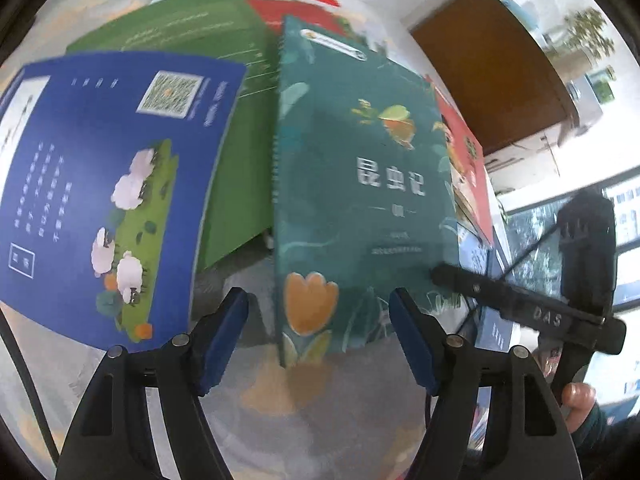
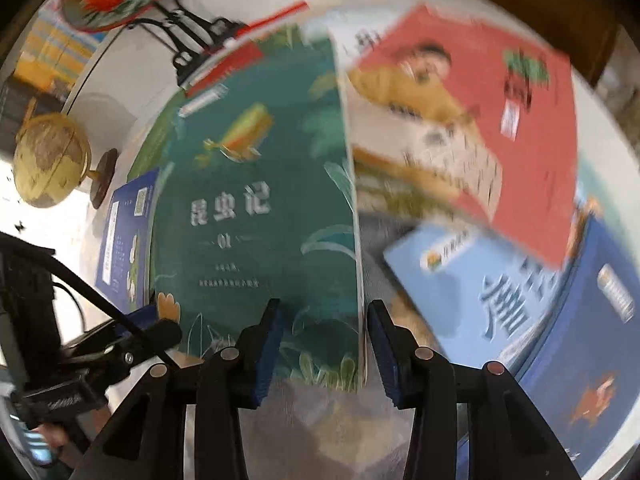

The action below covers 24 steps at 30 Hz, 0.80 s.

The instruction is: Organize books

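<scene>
- The teal book [image 1: 356,184], the task's thing in hand, is filling the centre of both views, lying across a green book [image 1: 208,60] at upper left and a red book [image 2: 480,120] at upper right.
- The left gripper [image 1: 320,336] is standing wide apart around the teal book's lower spine corner; its pads are pressing on nothing.
- The right gripper [image 2: 326,344] is straddling the book's page edge at lower centre, jaws partly drawn in; blur is hiding whether the pads are touching, so a grip cannot be confirmed.
- Likely risk: closing on the cover alone would be letting the pages fan open; lifting one corner could be dragging the neighbouring books askew.
- Likely risk: the two grippers are working near each other at the book's lower edge and may be colliding.
- Free room: bare grey table [image 1: 280,420] is showing at the bottom; the blue book [image 1: 104,184] at left and light-blue book [image 2: 480,288] at lower right are crowding the sides.
</scene>
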### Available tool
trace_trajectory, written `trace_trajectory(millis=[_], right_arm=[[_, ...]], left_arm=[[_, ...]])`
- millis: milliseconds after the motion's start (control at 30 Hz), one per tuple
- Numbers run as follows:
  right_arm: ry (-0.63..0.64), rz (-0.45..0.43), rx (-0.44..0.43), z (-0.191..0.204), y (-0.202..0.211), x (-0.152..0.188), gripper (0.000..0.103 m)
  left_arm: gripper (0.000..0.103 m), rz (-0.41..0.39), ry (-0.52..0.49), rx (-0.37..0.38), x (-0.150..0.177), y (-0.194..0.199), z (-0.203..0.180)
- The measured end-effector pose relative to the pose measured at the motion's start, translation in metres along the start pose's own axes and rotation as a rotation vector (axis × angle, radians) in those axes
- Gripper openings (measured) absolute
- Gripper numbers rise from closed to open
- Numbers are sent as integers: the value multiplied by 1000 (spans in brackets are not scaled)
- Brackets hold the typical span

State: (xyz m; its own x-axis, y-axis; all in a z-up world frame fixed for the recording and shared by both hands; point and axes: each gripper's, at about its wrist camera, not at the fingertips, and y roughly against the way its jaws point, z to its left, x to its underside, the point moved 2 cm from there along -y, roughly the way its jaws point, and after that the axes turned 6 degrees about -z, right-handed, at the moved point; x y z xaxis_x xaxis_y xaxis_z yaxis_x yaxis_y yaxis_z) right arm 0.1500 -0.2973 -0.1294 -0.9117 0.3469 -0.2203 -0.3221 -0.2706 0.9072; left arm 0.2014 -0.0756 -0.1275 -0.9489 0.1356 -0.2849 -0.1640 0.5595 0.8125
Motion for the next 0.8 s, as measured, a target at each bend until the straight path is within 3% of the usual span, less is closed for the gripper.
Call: trace_trajectory(millis=[167,267,300,433,467,567,667,800], right_arm=[[-32,7,-77,-6,-4,3,44],[-35,9,-118,-5,-4,3,44],[-35,7,-124,-4,-2,4,44],[-32,-5,-133,-10,2,5,44],[-38,0,-140,-11,0,5,44],[-57,13,-176,-14,-3,8,44],[-51,19,-177,-13,-1,9,45],[-105,28,-284,-7,5,8,45]], left_arm=[[70,4,10,28,-9,-9,-1],[65,-9,53,62,-13,-6,-3],[64,-20,66,87,-13,-1,-4],[64,-78,99,330,-12,37,-16],[64,-83,93,344,-12,42,-20],[64,-101,34,259,-13,40,-30],[62,-70,77,213,-21,18,-24],[39,0,145,235,-18,-17,-20]])
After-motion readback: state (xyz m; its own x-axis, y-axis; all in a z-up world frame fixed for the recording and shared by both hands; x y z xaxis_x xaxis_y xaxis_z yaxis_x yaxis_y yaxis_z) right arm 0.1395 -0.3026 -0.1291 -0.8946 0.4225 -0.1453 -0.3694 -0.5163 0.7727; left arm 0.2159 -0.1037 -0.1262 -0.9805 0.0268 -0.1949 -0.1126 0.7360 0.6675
